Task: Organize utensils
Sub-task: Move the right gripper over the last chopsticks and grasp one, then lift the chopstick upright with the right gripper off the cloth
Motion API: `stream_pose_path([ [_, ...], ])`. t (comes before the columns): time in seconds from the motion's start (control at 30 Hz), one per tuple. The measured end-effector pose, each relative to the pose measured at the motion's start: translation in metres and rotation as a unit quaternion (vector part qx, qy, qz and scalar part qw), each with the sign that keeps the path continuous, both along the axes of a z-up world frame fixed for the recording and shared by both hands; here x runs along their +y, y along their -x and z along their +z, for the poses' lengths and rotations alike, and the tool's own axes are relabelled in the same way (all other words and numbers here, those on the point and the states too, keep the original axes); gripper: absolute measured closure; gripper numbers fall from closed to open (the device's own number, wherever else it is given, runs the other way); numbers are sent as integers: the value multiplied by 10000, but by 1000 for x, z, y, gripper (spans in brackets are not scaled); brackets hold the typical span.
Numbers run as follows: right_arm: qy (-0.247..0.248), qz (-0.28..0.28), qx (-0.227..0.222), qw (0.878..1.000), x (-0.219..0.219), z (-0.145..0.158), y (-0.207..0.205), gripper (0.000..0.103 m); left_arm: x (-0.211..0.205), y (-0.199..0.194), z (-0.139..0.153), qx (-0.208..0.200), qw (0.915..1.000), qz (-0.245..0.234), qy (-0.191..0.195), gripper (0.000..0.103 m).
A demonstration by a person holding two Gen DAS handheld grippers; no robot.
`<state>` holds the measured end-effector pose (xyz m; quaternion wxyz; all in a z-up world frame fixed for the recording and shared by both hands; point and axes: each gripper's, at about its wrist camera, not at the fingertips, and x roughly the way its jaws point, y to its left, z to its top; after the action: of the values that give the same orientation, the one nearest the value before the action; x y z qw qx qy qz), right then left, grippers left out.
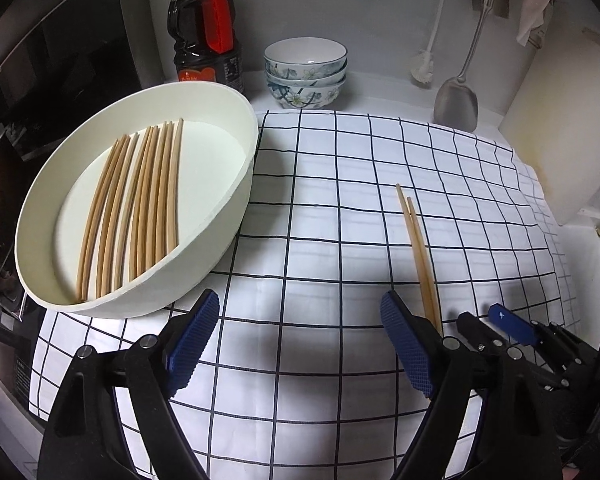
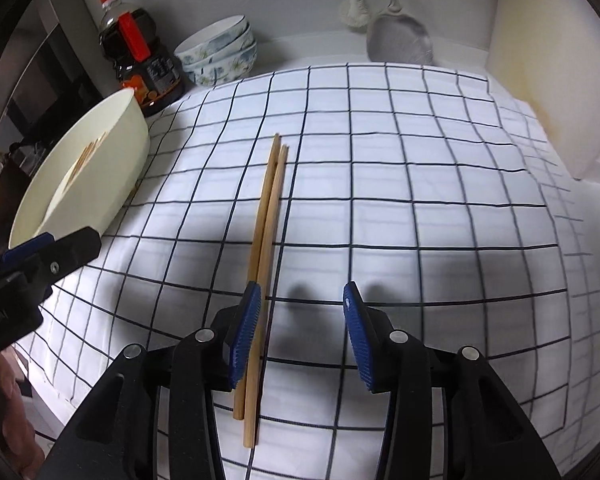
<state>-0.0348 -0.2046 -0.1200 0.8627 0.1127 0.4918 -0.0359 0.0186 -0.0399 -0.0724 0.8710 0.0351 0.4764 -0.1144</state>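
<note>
A pair of wooden chopsticks (image 2: pixel 266 264) lies side by side on the checked cloth (image 2: pixel 420 200) that covers the table, tips pointing toward the back wall. The right gripper (image 2: pixel 302 336) stands over their near ends with its jaws partly spread; the pair runs just beside the left pad, with no squeeze visible and a wide gap to the other pad. The left gripper (image 1: pixel 300 344) hangs over bare cloth, jaws spread wide and holding nothing, near the right one. To the left, a white oval tray (image 1: pixel 236 200) rests on the cloth's edge, with a row of chopsticks (image 1: pixel 140 200) laid lengthwise in it. Nothing lies on the cloth between the pair and the tray. Behind stand a dark sauce bottle (image 1: pixel 204 40) and stacked flowered bowls (image 1: pixel 306 76); a metal spatula (image 1: pixel 458 96) and a white brush (image 1: pixel 424 68) are against the wall.
</note>
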Motion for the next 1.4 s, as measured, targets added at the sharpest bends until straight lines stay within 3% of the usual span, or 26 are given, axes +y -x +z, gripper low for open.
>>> stream_pose_path([
  [0.2,143,130,88,9998,7,-14,-5,61,-2,-1,-8,82,9999,9,-71,22],
  [0.9,725,638,-56,9953,31,-17,-5,59,-15,-9,-15,134,9998,-64,-162,22],
  [0.97,723,688,-83,9950,29,-18,-6,64,-17,-9,-17,135,9997,-69,-166,22],
  [1.1,773,810,-84,9937,23,-17,-6,96,-27,-8,-21,161,9996,-144,-183,22],
  [1.4,729,464,-97,9962,-13,-17,3,96,-53,-13,-39,205,9989,-287,-309,22],
])
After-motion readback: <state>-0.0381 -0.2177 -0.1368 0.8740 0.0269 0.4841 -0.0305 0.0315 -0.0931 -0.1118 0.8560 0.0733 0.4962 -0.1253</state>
